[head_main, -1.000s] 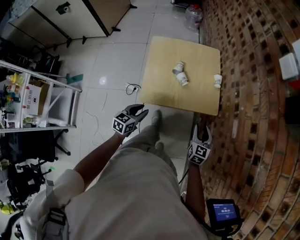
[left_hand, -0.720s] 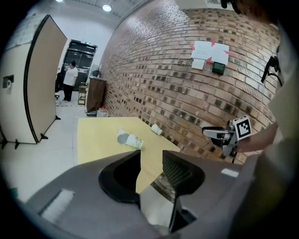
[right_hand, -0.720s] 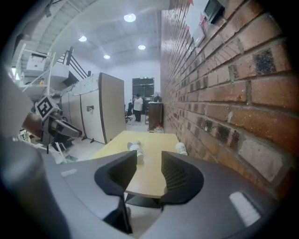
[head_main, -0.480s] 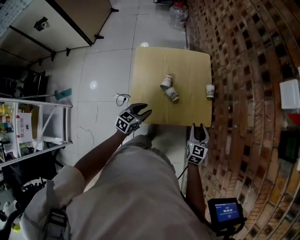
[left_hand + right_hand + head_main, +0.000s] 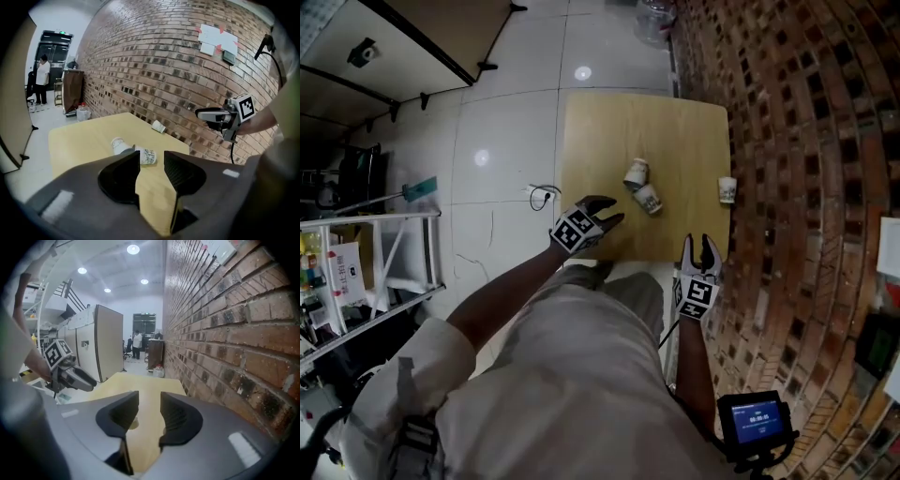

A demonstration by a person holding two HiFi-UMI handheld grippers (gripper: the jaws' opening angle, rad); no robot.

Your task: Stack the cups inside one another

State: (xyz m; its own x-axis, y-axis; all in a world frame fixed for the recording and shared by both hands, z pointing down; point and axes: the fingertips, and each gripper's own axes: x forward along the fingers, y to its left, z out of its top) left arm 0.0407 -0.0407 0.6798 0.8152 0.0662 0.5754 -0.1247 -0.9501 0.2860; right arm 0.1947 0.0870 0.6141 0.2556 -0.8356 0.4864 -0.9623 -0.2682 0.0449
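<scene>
Two white printed paper cups lie on their sides, touching, mid-table: one [image 5: 636, 173] [image 5: 121, 145] farther, the other [image 5: 648, 198] [image 5: 147, 155] nearer. A third cup [image 5: 727, 189] [image 5: 158, 126] sits by the table's right edge near the brick wall. My left gripper [image 5: 607, 211] [image 5: 151, 159] hovers over the table's near edge, short of the lying cups, its jaws opening with nothing between them. My right gripper [image 5: 698, 246] [image 5: 149, 401] is at the near right corner, its jaws closing on nothing; it points along the table.
The square wooden table [image 5: 600, 131] stands against a brick wall [image 5: 797, 141] on the right. A cable [image 5: 546, 195] lies on the tiled floor to the left, by a metal rack [image 5: 384, 253]. A water jug [image 5: 656, 14] stands beyond the table. A person [image 5: 42, 77] stands far off.
Both grippers have come forward to the table. The left one moved from above the floor to over the near edge; the right one reached the near right corner.
</scene>
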